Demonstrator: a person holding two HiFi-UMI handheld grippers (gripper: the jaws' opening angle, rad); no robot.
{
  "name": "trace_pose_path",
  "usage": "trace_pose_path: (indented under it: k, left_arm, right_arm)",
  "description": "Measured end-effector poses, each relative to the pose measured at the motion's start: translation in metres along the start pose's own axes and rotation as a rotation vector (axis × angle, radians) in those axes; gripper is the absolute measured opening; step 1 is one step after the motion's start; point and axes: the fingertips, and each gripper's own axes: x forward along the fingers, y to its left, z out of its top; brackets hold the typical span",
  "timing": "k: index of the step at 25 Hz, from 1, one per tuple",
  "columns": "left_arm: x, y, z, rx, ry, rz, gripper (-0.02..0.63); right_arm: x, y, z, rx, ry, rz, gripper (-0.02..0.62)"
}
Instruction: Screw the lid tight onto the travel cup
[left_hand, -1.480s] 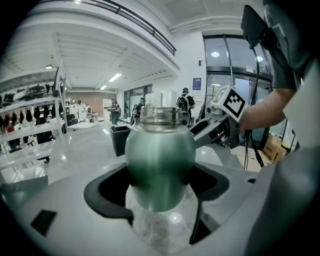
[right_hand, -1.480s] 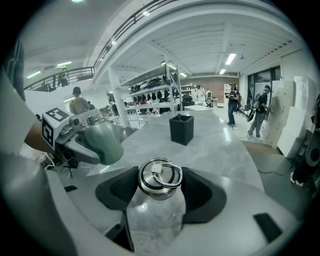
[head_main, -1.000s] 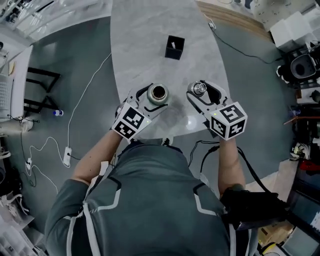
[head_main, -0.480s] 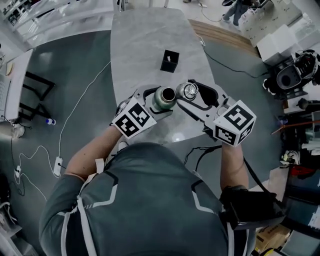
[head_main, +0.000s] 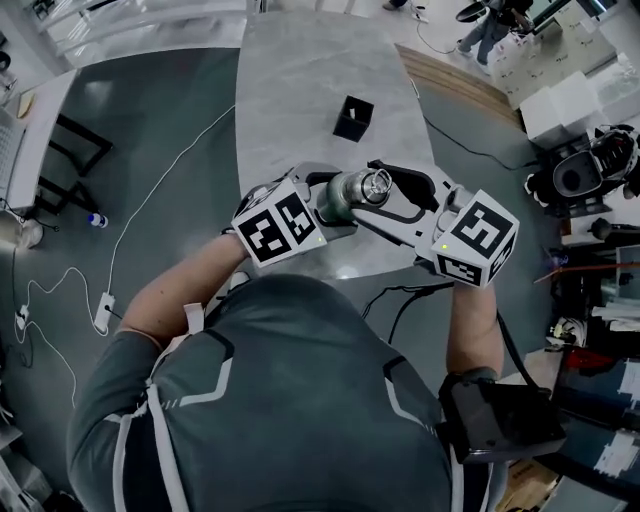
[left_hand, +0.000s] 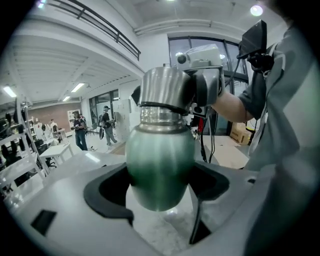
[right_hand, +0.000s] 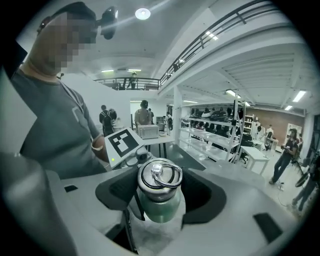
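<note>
The left gripper (left_hand: 160, 186) clamps the green travel cup (left_hand: 160, 160) round its belly, tilted in the air above the worktop's (head_main: 300, 80) near edge. The lid (right_hand: 160, 176) sits on the cup's neck, pinched at its sides by the right gripper (right_hand: 159, 194). The step probably goes best with the lid square on the neck before turning and the cup held fixed.

Grey marble table (head_main: 300, 80) runs away from me, with one small black box (head_main: 352, 118) standing mid-table. Dark grey floor (head_main: 150, 100) on both sides. On my left a white cable (head_main: 150, 200) snakes over the floor to a white adapter (head_main: 103, 312). A small bottle (head_main: 95, 220) lies near a black frame (head_main: 70, 160). White boxes (head_main: 565, 105) far right. People (left_hand: 79, 131) stand in the hall, shelves (right_hand: 212, 132) beyond.
</note>
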Motion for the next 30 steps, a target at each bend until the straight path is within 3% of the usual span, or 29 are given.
trace_pose_path:
  k: [11,18,26,30]
  left_arm:
    - [-0.014,0.005,-0.009,-0.027,-0.013,0.042,0.374]
    - [-0.012,0.024,-0.014,0.050,0.072,0.182,0.374]
    - [-0.008,0.031,-0.017,-0.003,0.073,0.178,0.373]
    - [-0.013,0.020,-0.005,-0.016,0.017,0.068,0.374]
  right_arm:
    - [0.015,0.004,0.003,0.049,0.004,0.030,0.284]
    - [0.023,-0.008,-0.009,0.087,0.064,-0.054,0.284]
    - [0.025,-0.023,-0.009,0.236,-0.022,-0.233,0.285]
    - [0.015,-0.018,0.002,0.189,-0.105,-0.199,0.295]
